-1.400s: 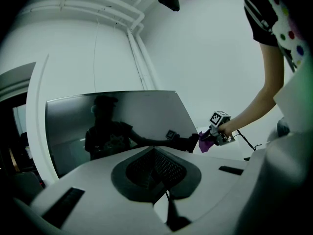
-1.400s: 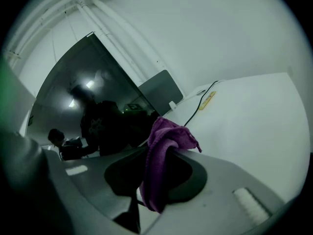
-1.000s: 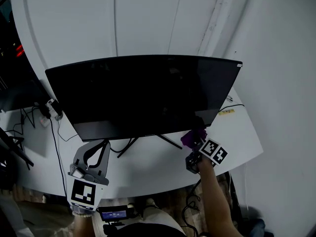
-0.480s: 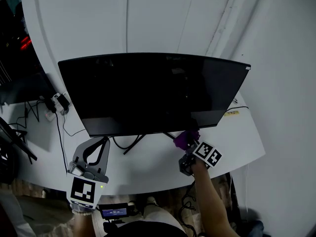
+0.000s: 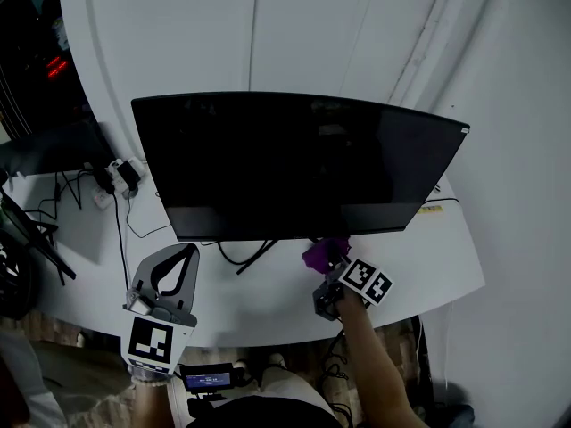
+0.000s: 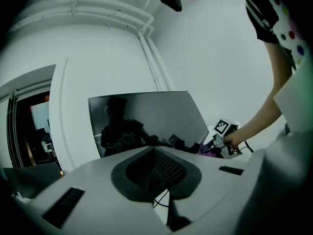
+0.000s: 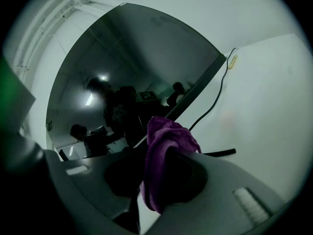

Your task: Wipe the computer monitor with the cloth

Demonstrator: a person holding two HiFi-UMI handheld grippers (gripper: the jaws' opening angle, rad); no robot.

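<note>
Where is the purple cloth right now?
In the head view, the purple cloth is pinched in the right gripper, just below the monitor's bottom edge, right of its stand, over the white desk.

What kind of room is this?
Probably an office or workroom. A big computer monitor stands on a white desk, with cables and a power strip beside it, against a plain white wall.
</note>
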